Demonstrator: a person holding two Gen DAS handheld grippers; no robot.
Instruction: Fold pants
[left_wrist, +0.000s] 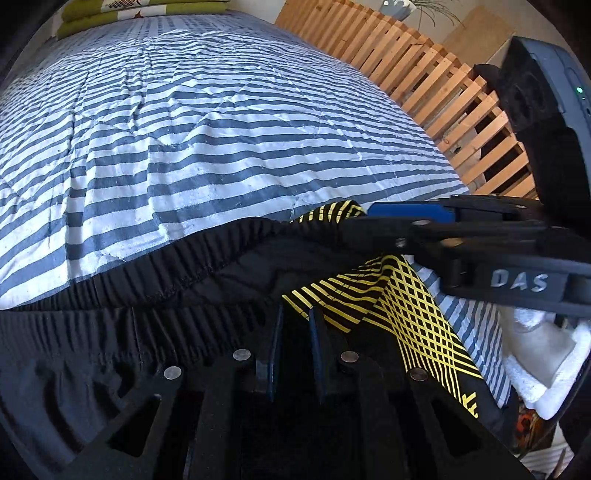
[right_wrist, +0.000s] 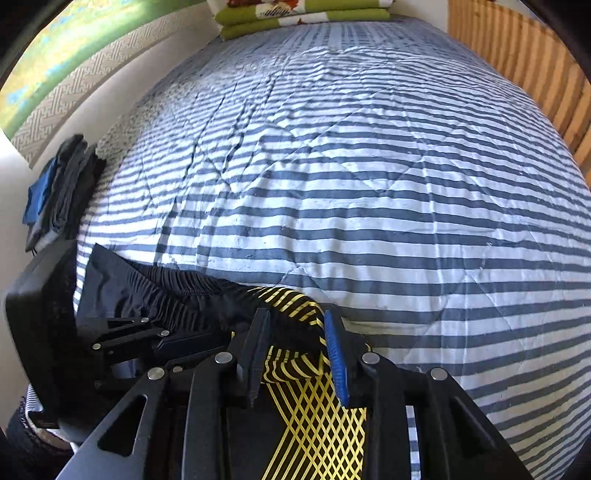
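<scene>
Black pants (left_wrist: 184, 280) with an elastic waistband and a yellow grid print lie along the near edge of the striped bed quilt (left_wrist: 221, 129). My left gripper (left_wrist: 295, 312) is shut on the waistband, with black cloth pinched in the narrow gap between its pads. In the right wrist view the left gripper (right_wrist: 207, 339) comes in from the left, low on the pants (right_wrist: 177, 295). My right gripper (right_wrist: 295, 314) stands open, its black and blue pads apart. The yellow-printed corner sits bunched and slack between them. The left wrist view shows the right gripper (left_wrist: 360, 218) at the pants' right end.
The blue and white striped quilt (right_wrist: 369, 184) stretches far ahead. A wooden slatted rail (left_wrist: 424, 74) runs along the bed's right side. Folded green blankets (right_wrist: 303, 14) lie at the far end. A stack of folded dark clothes (right_wrist: 62, 184) sits at the left by the wall.
</scene>
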